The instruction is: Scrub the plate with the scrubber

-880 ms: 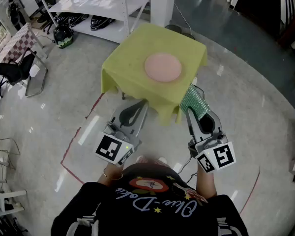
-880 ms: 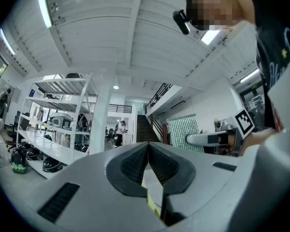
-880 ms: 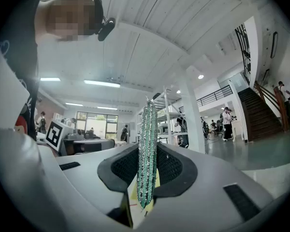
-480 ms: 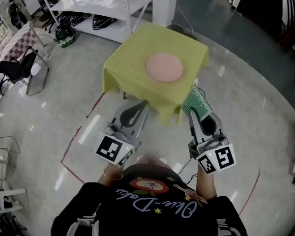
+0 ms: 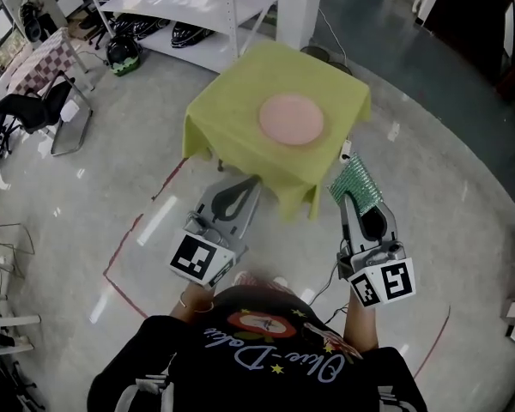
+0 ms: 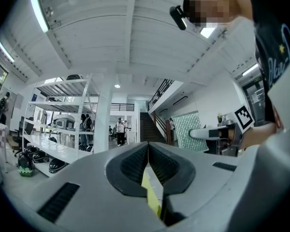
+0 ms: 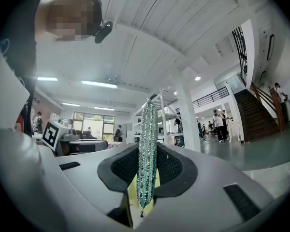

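Note:
A pink plate lies in the middle of a small table under a yellow-green cloth, ahead of me in the head view. My right gripper is shut on a green glittery scrubber, held off the table's near right corner. That scrubber stands on edge between the right jaws in the right gripper view and shows as a flat green sheet in the left gripper view. My left gripper is shut and empty, pointing at the table's near edge. Both grippers stay short of the plate.
White shelving with dark helmets stands behind the table beside a white pillar. Chairs and a checked table are at the far left. Red tape lines mark the glossy floor. People stand in the distance near a staircase.
The view has shifted slightly, the table now sitting a bit to the right. My right gripper with the scrubber has drifted right and down; the left gripper has barely moved.

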A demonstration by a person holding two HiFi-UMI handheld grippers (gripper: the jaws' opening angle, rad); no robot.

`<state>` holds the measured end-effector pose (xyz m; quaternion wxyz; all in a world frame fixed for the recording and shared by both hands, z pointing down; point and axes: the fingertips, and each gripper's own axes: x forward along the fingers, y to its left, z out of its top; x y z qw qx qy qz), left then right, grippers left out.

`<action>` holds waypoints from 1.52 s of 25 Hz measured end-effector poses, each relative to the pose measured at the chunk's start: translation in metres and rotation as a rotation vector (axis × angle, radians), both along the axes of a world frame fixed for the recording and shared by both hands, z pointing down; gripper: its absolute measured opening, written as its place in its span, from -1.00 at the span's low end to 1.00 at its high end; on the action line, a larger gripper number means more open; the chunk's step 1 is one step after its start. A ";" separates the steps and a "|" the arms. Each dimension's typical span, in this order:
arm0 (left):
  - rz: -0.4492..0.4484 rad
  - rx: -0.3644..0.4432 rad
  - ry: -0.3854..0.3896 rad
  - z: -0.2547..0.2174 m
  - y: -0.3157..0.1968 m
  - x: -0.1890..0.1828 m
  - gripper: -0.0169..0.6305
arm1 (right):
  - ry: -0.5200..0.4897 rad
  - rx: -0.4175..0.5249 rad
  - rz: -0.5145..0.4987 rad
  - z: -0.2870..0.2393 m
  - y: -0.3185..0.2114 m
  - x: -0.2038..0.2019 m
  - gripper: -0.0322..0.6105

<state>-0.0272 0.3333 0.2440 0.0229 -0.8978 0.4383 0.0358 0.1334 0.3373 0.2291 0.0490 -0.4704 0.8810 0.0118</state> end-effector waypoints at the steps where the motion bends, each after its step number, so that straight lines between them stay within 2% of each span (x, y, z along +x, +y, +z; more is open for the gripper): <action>1: -0.007 0.000 -0.003 0.000 0.000 0.002 -0.94 | 0.001 0.000 -0.003 0.000 0.000 0.003 -0.68; 8: -0.047 -0.003 -0.032 -0.005 -0.001 0.021 -0.94 | 0.004 0.005 -0.035 -0.002 -0.005 0.027 -0.68; 12: -0.082 -0.036 -0.033 -0.005 -0.004 0.026 -0.94 | 0.006 0.005 -0.063 -0.003 -0.014 0.034 -0.68; 22: -0.109 -0.050 -0.037 0.014 -0.032 0.022 -0.94 | -0.005 -0.005 -0.075 0.015 -0.042 0.038 -0.68; 29: -0.064 -0.041 -0.024 0.022 -0.095 0.011 -0.94 | 0.009 -0.014 -0.013 0.021 -0.085 0.035 -0.68; 38: 0.007 -0.085 -0.019 0.036 -0.201 -0.002 -0.94 | 0.011 -0.047 0.067 0.035 -0.170 0.021 -0.68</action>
